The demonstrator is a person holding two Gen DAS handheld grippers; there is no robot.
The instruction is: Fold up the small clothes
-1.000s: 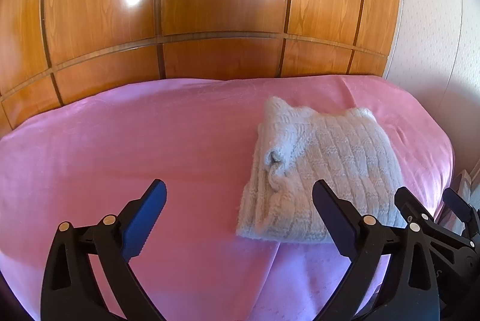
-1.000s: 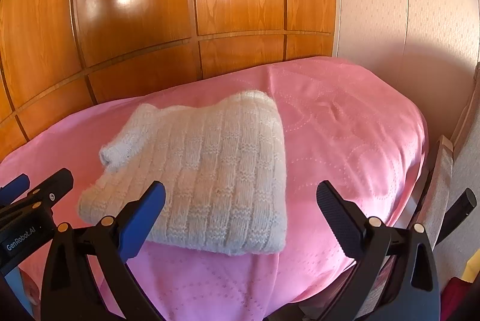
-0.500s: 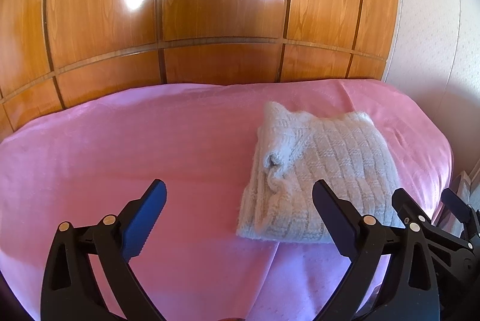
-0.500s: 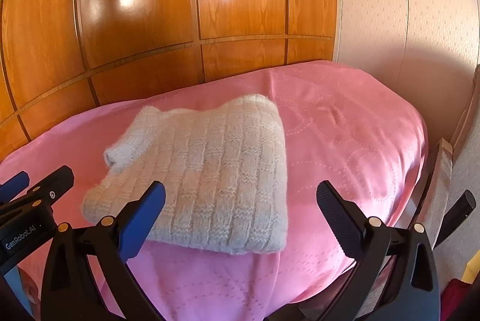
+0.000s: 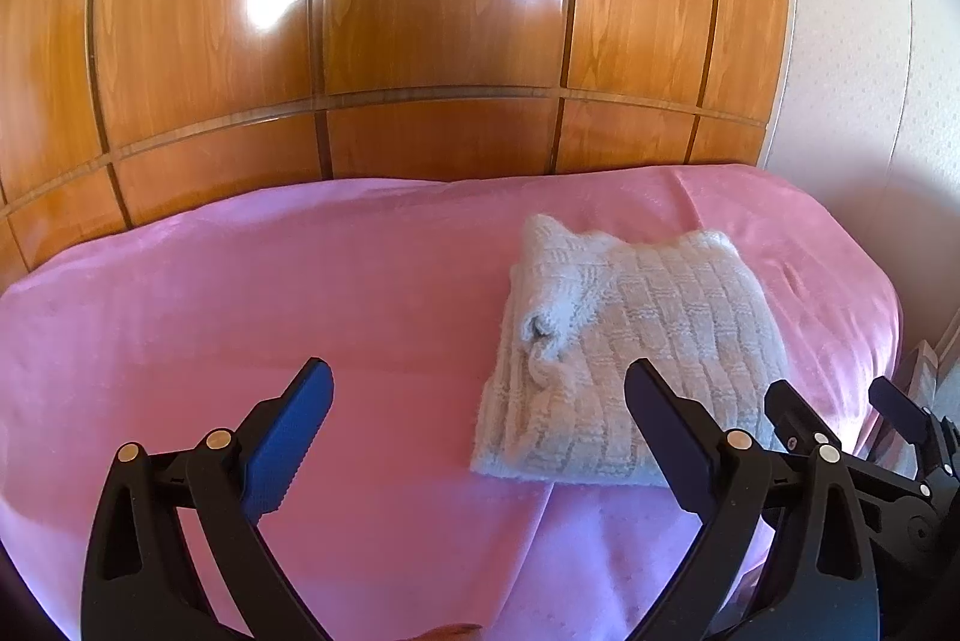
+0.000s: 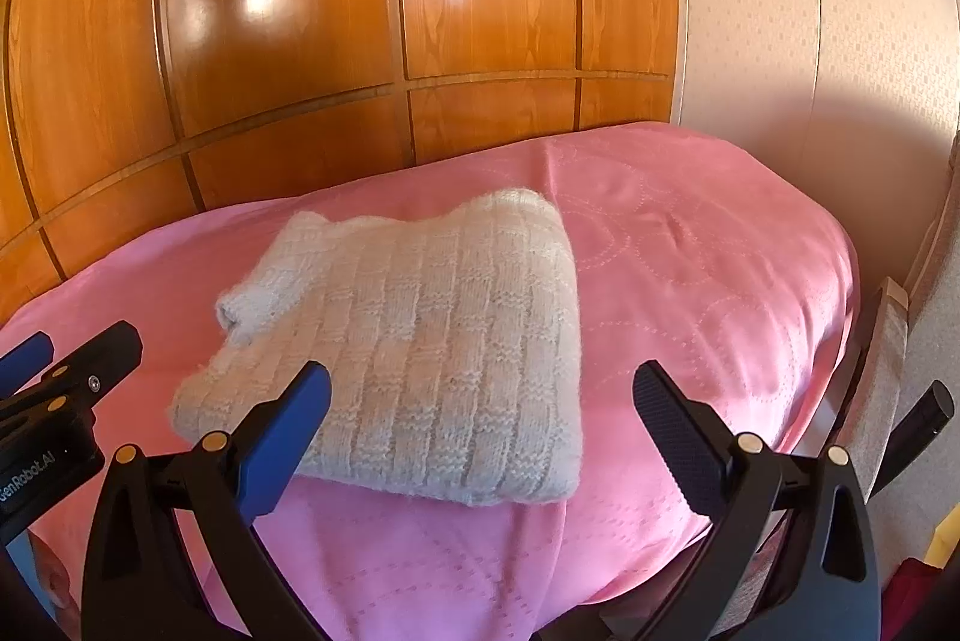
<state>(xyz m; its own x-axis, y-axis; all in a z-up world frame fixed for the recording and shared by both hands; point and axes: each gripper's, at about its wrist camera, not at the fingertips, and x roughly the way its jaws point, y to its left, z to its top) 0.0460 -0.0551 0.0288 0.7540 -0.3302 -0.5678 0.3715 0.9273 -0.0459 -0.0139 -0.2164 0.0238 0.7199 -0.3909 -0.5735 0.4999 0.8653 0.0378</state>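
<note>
Cream knitted wool, worked in a basket-weave pattern, makes up the small sweater that lies folded into a neat rectangle on the bed. A pink bedspread with faint stitched circles covers the bed, and the sweater sits toward its right-hand end, flat on the cover. A rolled cuff pokes out along the sweater's left edge, resting on top of the folded layers.

In the left wrist view the left gripper hangs above the pink cover with its jaws spread wide and nothing between them. Its left finger is over bare bedspread, while its right finger overlaps the near right part of the sweater in the picture; whether it touches the knit cannot be told. The right gripper is likewise wide open and empty. It is seen over the near edge of the sweater, with its blue-padded left finger in front of the sweater's near left corner and its right finger over bare pink cover. Each gripper shows at the edge of the other's view, so the two are side by side, near each other.

Behind the bed stands a glossy wooden wardrobe with dark grooves between its panels. To the right of it is a pale patterned wall.
</note>
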